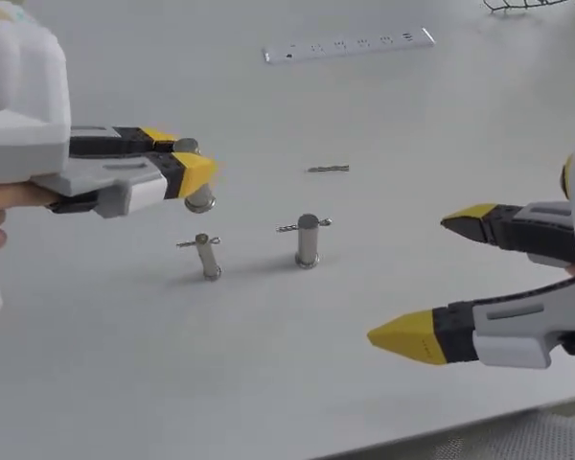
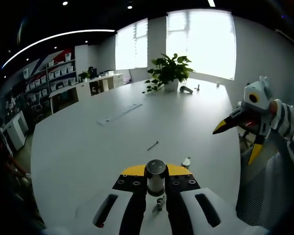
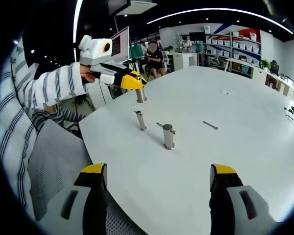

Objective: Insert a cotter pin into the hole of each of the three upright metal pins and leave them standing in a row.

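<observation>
My left gripper [image 1: 197, 165] is shut on the top of an upright metal pin [image 1: 199, 197] at the far left; its foot is at or just above the table. The pin [image 2: 156, 177] sits between the jaws of that gripper [image 2: 156, 171]. Two more pins stand nearer me, a thin one [image 1: 209, 257] and a thicker one [image 1: 309, 240], each with a cotter pin through its head. A loose cotter pin [image 1: 328, 169] lies flat behind them. My right gripper [image 1: 412, 278] hangs open to the right, holding nothing. Between its wide jaws [image 3: 158, 171] I see the pins [image 3: 168, 136] and the left gripper [image 3: 130, 81].
A white power strip [image 1: 350, 43] lies at the far side of the white table [image 1: 297, 383]. A potted plant [image 2: 169, 71] stands at the table's far end. The near table edge runs under the right gripper, with a grey chair [image 3: 54, 166] beside it.
</observation>
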Tool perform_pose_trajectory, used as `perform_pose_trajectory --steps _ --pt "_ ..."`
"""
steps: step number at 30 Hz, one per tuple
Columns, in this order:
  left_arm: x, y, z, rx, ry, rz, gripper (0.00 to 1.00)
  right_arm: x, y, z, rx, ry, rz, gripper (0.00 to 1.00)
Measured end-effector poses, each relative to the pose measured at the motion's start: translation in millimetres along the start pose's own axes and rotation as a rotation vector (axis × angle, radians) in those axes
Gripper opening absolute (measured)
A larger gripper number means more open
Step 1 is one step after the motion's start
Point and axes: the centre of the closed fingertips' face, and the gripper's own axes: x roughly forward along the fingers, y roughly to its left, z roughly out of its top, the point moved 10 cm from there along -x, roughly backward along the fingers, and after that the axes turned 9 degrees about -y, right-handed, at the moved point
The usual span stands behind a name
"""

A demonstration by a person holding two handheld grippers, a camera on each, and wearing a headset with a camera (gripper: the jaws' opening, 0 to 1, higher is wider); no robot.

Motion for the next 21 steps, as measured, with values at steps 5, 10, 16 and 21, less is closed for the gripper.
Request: perform_pose_trajectory --steps 5,10,16,21 --pt "1.3 -20.1 -5.6 -0.022 -0.002 -0.031 0.09 0.8 -0.1 1.0 -0.008 0.007 0.006 0.85" --pt "3.8 -32.2 -12.4 -0.067 -0.028 -0.047 0.09 0.1 0.4 1.5 -0.005 0.000 0.006 0.84" --pt "6.0 -52.1 -31.9 -0.055 -0.011 -0.058 0.09 -0.1 1.5 -1.2 -0.006 0.008 0.009 0.84" --pt "12.6 -61.2 -45.0 -0.057 0.019 -0.070 0.09 -0.5 2.5 -0.5 -0.001 -0.005 0.007 0.84"
